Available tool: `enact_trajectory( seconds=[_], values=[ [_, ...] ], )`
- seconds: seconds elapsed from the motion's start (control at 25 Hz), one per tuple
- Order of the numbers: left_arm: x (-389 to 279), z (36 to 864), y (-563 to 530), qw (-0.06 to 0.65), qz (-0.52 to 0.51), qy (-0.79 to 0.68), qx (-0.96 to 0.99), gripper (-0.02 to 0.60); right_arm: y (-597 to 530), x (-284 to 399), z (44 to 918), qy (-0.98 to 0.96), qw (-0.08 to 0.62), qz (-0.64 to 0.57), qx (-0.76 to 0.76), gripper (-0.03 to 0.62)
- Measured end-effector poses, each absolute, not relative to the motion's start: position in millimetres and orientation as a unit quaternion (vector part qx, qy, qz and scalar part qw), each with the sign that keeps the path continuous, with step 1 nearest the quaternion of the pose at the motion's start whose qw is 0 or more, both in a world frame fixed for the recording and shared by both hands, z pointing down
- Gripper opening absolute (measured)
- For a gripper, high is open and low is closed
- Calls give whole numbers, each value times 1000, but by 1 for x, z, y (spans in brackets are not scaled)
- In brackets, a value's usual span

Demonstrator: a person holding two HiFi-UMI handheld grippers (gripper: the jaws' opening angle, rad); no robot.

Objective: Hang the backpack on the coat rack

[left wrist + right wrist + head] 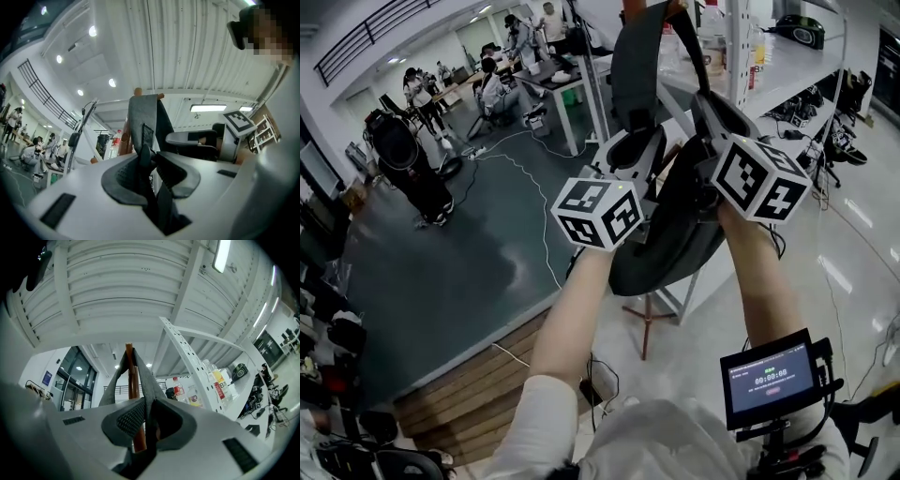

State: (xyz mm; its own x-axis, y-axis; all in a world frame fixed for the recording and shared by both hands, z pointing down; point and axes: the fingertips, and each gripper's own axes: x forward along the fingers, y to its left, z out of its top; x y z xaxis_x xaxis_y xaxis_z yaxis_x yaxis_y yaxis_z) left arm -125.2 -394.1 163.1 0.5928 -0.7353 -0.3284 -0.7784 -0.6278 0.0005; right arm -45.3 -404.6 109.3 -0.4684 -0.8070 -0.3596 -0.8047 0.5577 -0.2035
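A dark grey backpack point(675, 234) hangs in the air between my two raised grippers. Its straps point(637, 56) run up to the top of the wooden coat rack, whose base point(647, 328) shows below the bag. My left gripper point(633, 155) is shut on one grey strap point(143, 122), close to a wooden peg point(137, 91). My right gripper point(712, 112) is shut on the other strap point(145, 380), which loops over the rack's wooden pole point(132, 376). In the left gripper view the right gripper's marker cube point(239, 122) sits just to the right.
White metal shelving point(750, 56) with bottles stands right behind the rack. Cables point(534, 197) trail across the dark floor at left, a wooden platform edge point(469, 394) lies below, and people sit at tables point(516, 75) far back. A small screen point(769, 375) is on the right forearm.
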Motion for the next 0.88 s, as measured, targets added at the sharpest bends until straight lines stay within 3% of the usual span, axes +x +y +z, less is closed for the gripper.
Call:
enact_trajectory(
  seconds=[0.28, 0.72, 0.88],
  values=[
    [-145, 153, -364, 157, 155, 457, -862, 95, -399, -45, 109, 854, 230, 8, -466, 46],
    [-186, 213, -308, 99, 224, 467, -850, 121, -400, -41, 113, 852, 249, 4, -461, 52],
    [-193, 241, -289, 53, 253, 466, -846, 121, -390, -38, 110, 852, 307, 12, -423, 61]
  ],
)
